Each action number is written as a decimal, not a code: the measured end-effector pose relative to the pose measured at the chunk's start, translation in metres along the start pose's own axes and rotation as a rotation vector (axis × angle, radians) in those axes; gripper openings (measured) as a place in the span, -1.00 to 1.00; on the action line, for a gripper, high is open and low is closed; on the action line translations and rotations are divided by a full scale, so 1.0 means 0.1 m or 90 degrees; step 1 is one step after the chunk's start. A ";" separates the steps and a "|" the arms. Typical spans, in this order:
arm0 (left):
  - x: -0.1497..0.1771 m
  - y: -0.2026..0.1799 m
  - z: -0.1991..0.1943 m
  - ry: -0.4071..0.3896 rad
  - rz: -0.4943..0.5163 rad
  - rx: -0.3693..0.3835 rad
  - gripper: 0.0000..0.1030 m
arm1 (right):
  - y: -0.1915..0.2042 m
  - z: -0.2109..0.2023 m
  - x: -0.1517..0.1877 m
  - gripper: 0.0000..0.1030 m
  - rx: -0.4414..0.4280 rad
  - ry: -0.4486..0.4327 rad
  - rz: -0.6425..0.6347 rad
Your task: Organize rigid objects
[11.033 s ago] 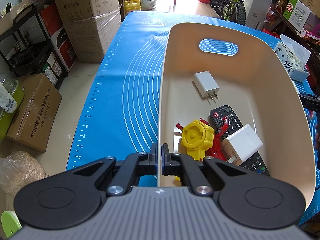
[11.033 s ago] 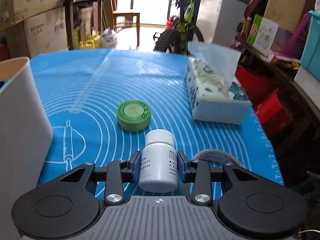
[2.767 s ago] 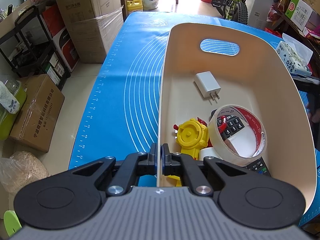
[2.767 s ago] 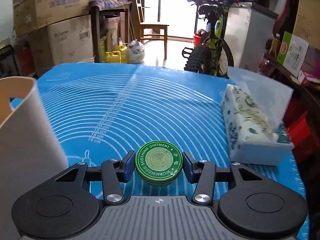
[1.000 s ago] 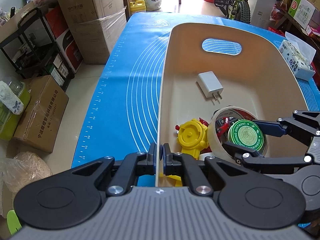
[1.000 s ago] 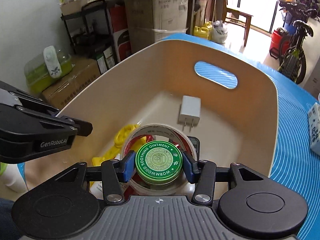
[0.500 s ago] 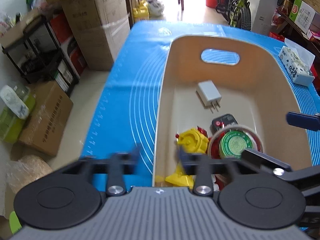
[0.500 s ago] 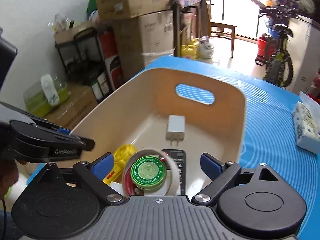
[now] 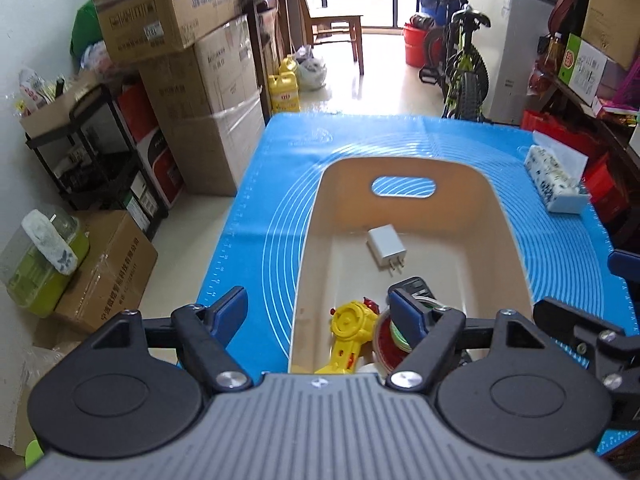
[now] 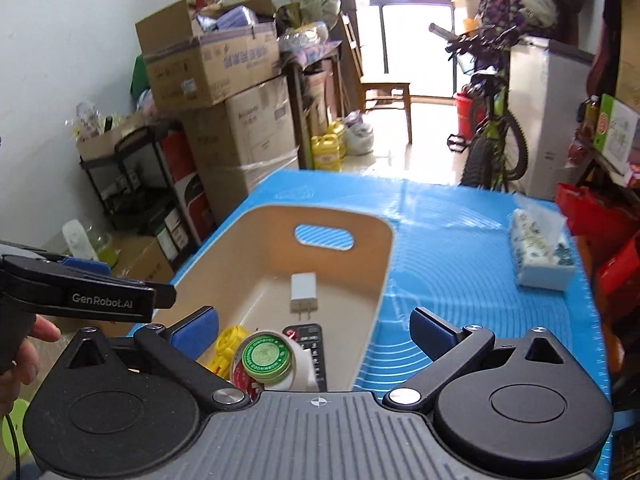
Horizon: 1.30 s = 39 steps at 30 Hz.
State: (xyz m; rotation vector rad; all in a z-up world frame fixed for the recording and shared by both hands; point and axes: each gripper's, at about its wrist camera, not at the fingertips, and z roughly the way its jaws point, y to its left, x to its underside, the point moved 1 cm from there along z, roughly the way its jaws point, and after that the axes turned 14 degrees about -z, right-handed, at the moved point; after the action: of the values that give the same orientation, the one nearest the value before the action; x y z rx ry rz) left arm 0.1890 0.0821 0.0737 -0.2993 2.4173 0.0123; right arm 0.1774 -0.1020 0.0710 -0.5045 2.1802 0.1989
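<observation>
Both tools, left tool and right tool, have just been opening and stand wide and empty above the bin, green tin inside.

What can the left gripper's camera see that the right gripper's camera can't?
Only the left wrist view shows the yellow toy's long handle and the green box with a towel on the floor. Only the right wrist view shows the whole green ointment tin lying in the tape roll, and a hand holding the left gripper. Both show the beige bin, the white charger, the tissue pack and the blue mat.
</observation>
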 end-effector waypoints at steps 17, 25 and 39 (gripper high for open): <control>0.44 -0.36 -0.92 -0.048 0.009 0.011 0.55 | -0.08 -1.22 0.42 0.95 0.043 -0.048 0.009; 0.82 -0.40 -1.05 -0.054 0.010 0.009 0.55 | -0.05 -1.52 0.78 0.95 0.052 -0.058 0.015; 1.39 -0.32 -1.02 -0.083 0.003 0.022 0.55 | 0.26 -1.69 1.28 0.95 0.084 -0.090 -0.021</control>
State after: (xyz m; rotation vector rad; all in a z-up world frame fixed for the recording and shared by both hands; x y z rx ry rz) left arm 0.0284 0.0123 0.0644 -0.2684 2.2870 -0.0066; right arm -0.0258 -0.1684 0.0731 -0.4376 2.0298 0.0697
